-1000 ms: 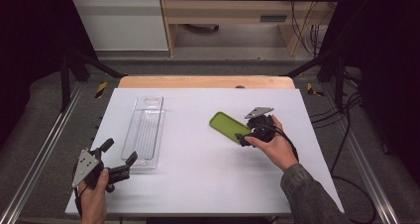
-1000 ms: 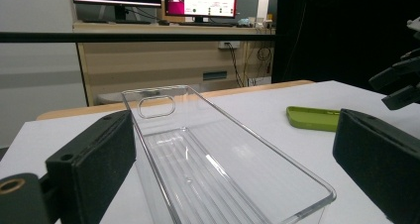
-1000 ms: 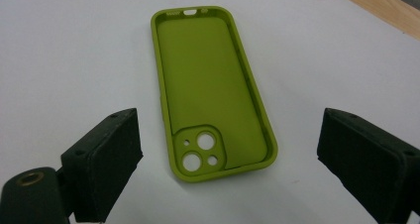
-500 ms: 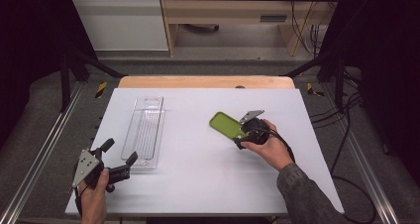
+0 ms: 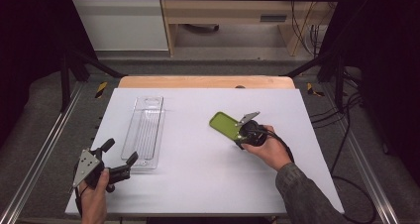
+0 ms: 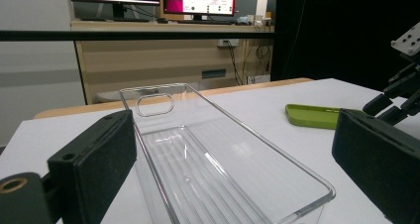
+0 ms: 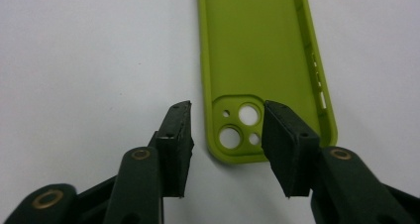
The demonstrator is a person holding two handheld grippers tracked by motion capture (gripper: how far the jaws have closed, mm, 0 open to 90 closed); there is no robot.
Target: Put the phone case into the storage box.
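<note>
From above, the right gripper (image 5: 241, 131) hangs at the near end of the green phone case (image 5: 224, 124), right of the clear tray (image 5: 145, 132) on the bench (image 5: 198, 184), the left gripper (image 5: 118, 160) idle with fingers apart; its own view shows fingers (image 7: 177, 130) closing, not yet clamped, so centre them across the camera-hole corner before squeezing.

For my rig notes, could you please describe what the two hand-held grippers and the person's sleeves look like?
Both are black. The left hand-held gripper has broad, foam-like pads, brass-coloured pivot rivets and a grey three-cornered plate on top. The right hand-held gripper matches and trails a black cable. The right sleeve is dark grey-green.
</note>
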